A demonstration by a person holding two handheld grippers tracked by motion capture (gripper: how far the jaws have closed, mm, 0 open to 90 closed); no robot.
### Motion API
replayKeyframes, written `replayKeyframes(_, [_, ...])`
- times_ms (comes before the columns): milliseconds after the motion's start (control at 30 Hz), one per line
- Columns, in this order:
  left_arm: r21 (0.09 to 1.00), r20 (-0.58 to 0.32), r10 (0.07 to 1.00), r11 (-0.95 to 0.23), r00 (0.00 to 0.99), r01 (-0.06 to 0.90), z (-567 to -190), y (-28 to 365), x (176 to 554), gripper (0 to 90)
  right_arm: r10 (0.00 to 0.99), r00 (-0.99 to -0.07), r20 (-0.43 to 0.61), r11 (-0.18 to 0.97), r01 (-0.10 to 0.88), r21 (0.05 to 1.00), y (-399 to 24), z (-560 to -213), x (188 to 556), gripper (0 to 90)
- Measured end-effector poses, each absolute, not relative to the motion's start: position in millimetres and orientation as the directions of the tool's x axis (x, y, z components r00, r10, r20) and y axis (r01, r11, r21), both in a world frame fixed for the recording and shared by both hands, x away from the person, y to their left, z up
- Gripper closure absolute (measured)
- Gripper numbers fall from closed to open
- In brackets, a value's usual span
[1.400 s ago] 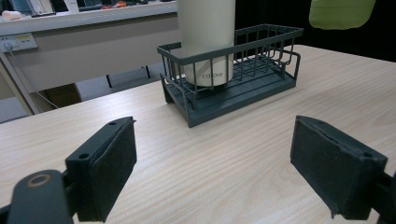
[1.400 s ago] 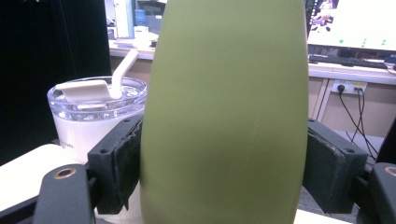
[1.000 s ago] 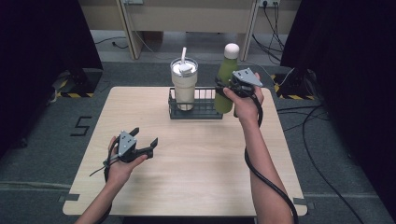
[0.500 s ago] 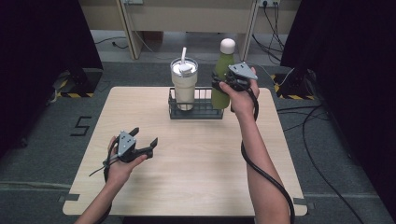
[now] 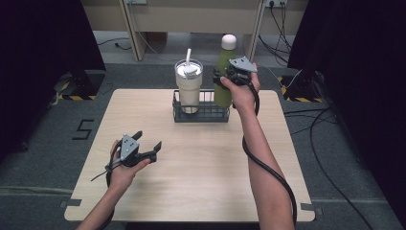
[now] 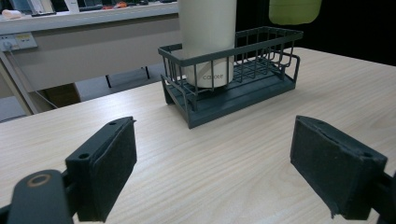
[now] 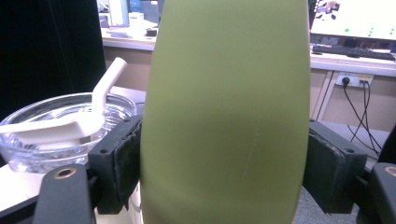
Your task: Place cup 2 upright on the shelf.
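Small grey lettering, apparently "cacoee" though not sharp enough to be sure, on the lower wall of the cream tumbler [image 6: 208,42]. A pale "5" marked on the dark floor [image 5: 84,129].

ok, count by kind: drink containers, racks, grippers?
Drink containers: 2, the tumbler in the rack and the green bottle held by the right gripper
Racks: 1, the wire rack
Grippers: 2, right one and the left gripper
Total: 5
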State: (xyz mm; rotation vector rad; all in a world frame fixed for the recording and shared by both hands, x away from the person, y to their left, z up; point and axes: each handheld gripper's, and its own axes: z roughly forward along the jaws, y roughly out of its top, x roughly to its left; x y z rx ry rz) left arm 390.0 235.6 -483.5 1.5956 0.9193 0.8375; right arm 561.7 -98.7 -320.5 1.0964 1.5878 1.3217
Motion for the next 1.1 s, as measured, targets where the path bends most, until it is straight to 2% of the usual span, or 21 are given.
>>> replayKeyframes(567, [0.98, 0.059, 0.886, -0.14, 0.46, 0.144, -484, 236, 390, 13.9, 0.949, -0.314, -0.027, 0.088, 0.183, 0.979, -87, -327, 591, 23.2])
replayKeyframes(1100, [0.979, 0.059, 0.884, -0.142, 0.464, 0.146, -485, 234, 390, 13.9, 0.952, -0.305, -0.028, 0.098, 0.219, 0.971, -83, -342, 603, 23.2])
